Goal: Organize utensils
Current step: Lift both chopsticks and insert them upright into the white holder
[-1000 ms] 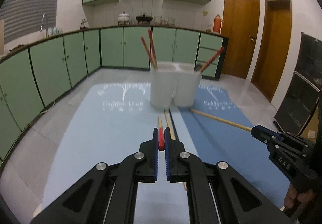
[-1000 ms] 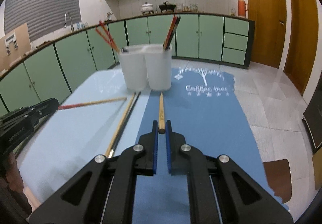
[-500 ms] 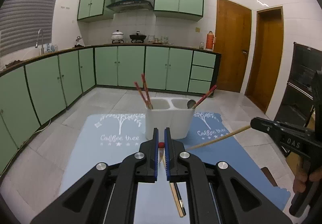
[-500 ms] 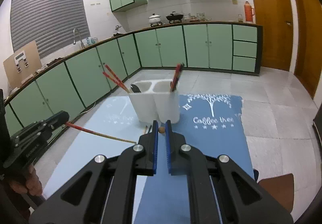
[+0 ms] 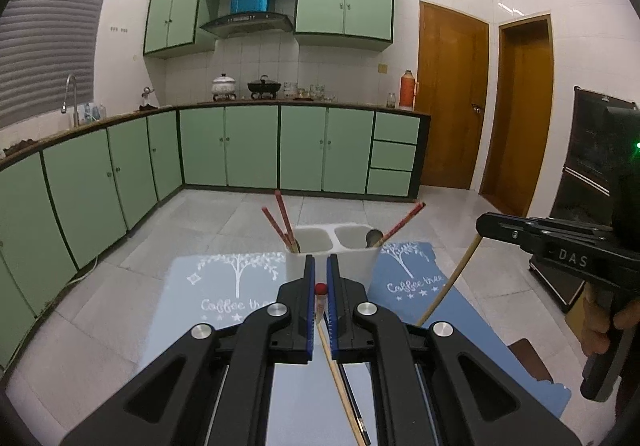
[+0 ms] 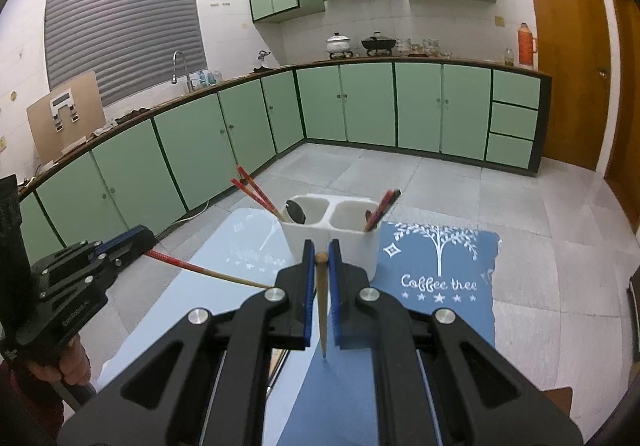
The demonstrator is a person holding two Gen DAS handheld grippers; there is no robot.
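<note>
1. Left gripper (image 5: 320, 288), bottom centre of the left wrist view: jaws closed on a red-tipped chopstick (image 5: 320, 296). The red end pokes up between the blue pads; the pale shaft runs down and right, out below the jaws.
2. Right gripper (image 6: 321, 266), bottom centre of the right wrist view: jaws closed on a plain wooden chopstick (image 6: 322, 306). Blunt end at the pad tips, pointed end hanging toward the bottom of the frame.
3. The right gripper also shows at right edge of the left view, its chopstick slanting down-left from the jaw tips. The left gripper shows at lower left of the right view, its chopstick reaching right toward centre.
4. White holder (image 6: 360, 246), two compartments, stands on the tabletop just above the gripper tips in both views.
5. Right view: the holder's left compartment has a dark spoon (image 6: 296, 211) and red chopsticks (image 6: 252, 191) leaning up-left; the right compartment has red chopsticks (image 6: 382, 207) leaning up-right.
6. Blue mats (image 6: 448, 278) with a white tree and "Coffee tree" lettering cover the tabletop (image 5: 120, 330) under the holder.
7. Left view, bottom centre: more chopsticks (image 5: 356, 416) lie on the mat below the gripper; count unclear.
8. Green cabinets (image 5: 248, 145) fill the background.
</note>
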